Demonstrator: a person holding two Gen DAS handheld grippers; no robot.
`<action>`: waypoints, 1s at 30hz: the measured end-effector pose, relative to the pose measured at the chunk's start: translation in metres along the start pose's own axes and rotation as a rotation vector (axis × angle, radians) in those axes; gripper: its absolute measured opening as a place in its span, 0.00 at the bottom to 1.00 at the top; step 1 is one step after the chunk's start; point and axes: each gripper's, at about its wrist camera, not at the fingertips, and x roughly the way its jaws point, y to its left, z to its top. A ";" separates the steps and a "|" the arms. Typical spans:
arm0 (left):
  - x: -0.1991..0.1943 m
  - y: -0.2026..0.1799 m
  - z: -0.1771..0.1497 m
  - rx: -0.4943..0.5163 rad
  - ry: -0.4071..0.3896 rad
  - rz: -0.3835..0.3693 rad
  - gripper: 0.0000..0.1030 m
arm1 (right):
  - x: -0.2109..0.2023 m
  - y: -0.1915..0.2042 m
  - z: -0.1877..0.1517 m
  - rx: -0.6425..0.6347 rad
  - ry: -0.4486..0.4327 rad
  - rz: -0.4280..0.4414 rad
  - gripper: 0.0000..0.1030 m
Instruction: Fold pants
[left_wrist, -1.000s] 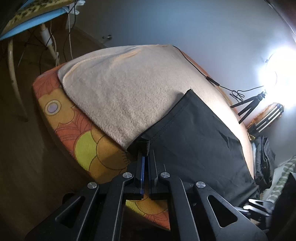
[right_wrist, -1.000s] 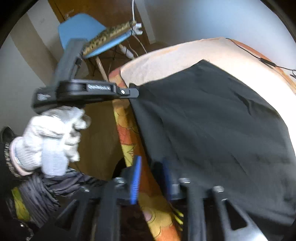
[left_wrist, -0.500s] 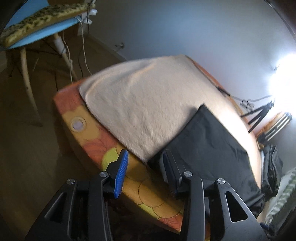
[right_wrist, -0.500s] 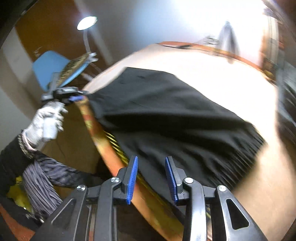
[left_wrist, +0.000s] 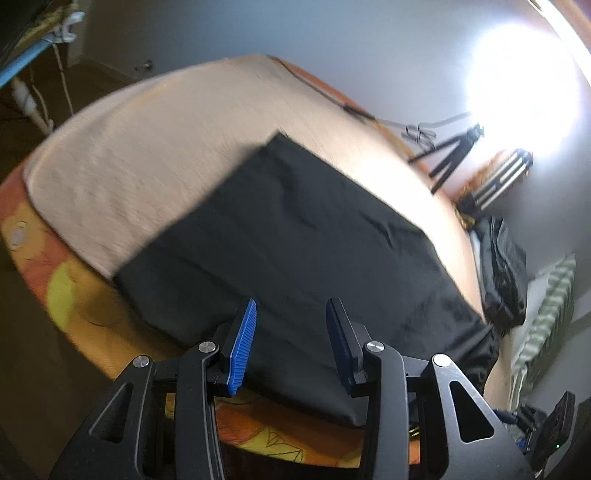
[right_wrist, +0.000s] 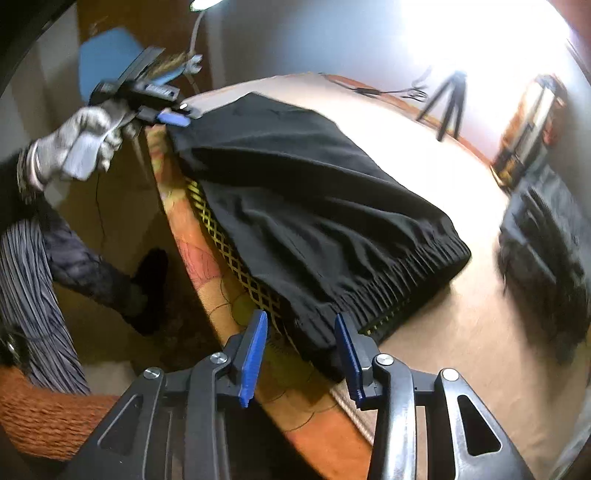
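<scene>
While the right gripper (right_wrist: 301, 354) opens (nothing pinched), pants (right_wrist: 314, 206) waistband just ahead, left gripper (left_wrist: 291, 339) agape.

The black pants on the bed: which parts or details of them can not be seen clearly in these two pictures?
- Left wrist view: the near edge of the pants is hidden behind the open left gripper; motion blur smears the far corner.
- Right wrist view: the near corner of the waistband lies behind the right gripper, whose jaws are opening.
- Either view: how many layers are stacked, and what is underneath, cannot be told.
- The dark pile beside them is too blurred to name.
</scene>
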 end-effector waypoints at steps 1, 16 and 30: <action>0.004 0.000 -0.001 0.000 0.014 0.005 0.37 | 0.005 0.003 0.001 -0.037 0.017 -0.016 0.38; 0.007 0.003 0.005 0.012 0.004 0.003 0.36 | -0.013 0.010 0.001 -0.230 0.101 -0.117 0.05; -0.003 -0.003 0.005 0.036 -0.035 0.048 0.37 | -0.017 -0.002 -0.011 -0.120 0.127 0.034 0.28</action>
